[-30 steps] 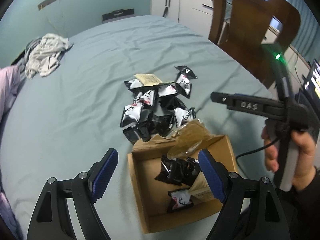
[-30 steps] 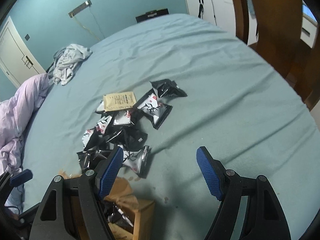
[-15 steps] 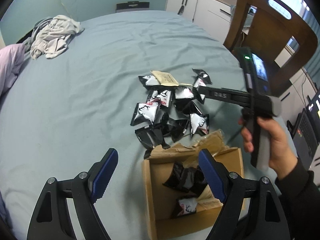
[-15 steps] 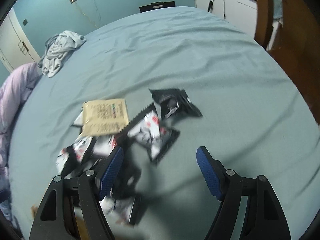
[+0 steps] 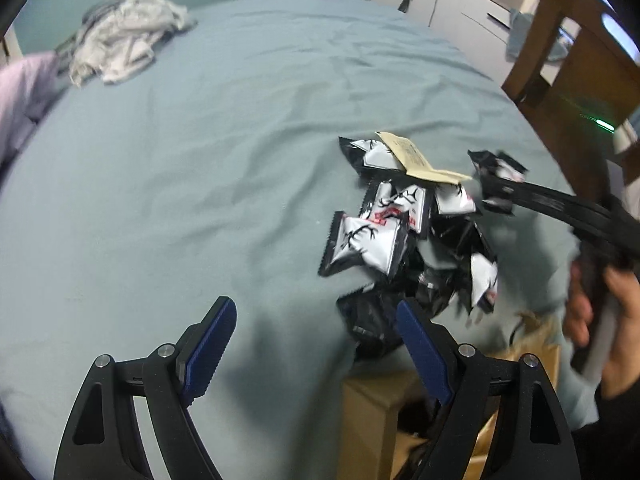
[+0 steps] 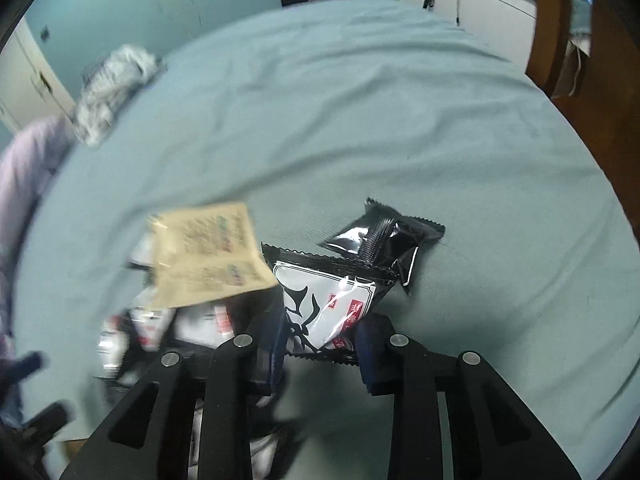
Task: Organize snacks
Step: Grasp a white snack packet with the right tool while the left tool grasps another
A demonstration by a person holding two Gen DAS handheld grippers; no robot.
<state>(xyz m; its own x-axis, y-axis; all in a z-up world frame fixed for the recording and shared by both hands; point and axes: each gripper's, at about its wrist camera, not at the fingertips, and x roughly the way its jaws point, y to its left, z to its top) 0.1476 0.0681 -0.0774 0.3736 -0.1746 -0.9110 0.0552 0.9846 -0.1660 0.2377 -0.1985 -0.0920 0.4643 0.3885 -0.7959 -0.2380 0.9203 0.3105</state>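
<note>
Low over the bed sheet [image 6: 400, 120], the right gripper [image 6: 322, 346] reaches into the snack pile [image 5: 408, 236], its blue fingers [image 6: 372, 356] closed in on a white-and-black snack packet [image 6: 324, 304]. A tan sachet [image 6: 204, 256] overlaps the packets just left of it, and an all-black packet [image 6: 384, 240] lies just behind. The left gripper [image 5: 316, 352] hovers with jaws wide apart beside the cardboard box [image 5: 372, 416]. Crumpled clothes [image 5: 124, 48] sit well apart.
</note>
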